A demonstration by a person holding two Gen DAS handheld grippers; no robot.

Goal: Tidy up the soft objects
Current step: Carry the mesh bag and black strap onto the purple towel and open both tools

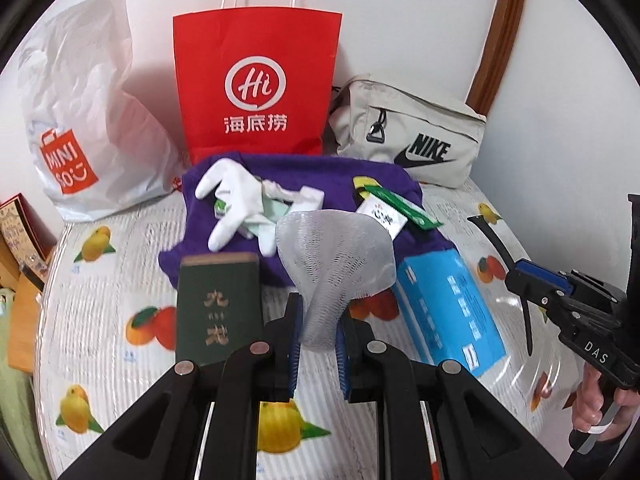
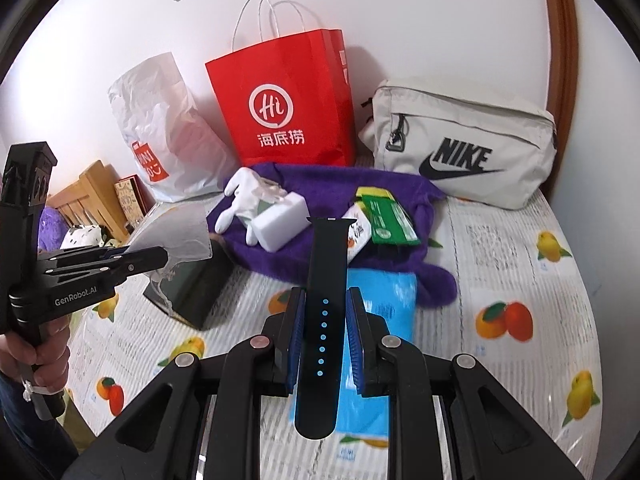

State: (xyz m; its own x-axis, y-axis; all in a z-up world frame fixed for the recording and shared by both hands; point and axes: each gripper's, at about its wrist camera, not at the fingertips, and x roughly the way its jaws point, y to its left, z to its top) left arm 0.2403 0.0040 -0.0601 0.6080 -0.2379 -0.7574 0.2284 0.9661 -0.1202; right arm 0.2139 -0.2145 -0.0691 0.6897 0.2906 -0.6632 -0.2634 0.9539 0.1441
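My left gripper (image 1: 318,332) is shut on a white mesh foam sleeve (image 1: 336,252) and holds it above the table; it also shows in the right wrist view (image 2: 176,236). My right gripper (image 2: 324,328) is shut on a black watch strap (image 2: 325,300), held upright; the strap shows in the left wrist view (image 1: 500,252). A purple fuzzy cloth (image 1: 304,172) lies mid-table with a white glove (image 1: 236,204), a white charger block (image 2: 280,220) and green and white sachets (image 1: 396,208) on it.
A red paper bag (image 1: 256,84), a white Miniso plastic bag (image 1: 80,120) and a beige Nike pouch (image 1: 412,132) stand along the back wall. A dark green box (image 1: 218,304) and a blue pack (image 1: 452,308) lie in front of the cloth.
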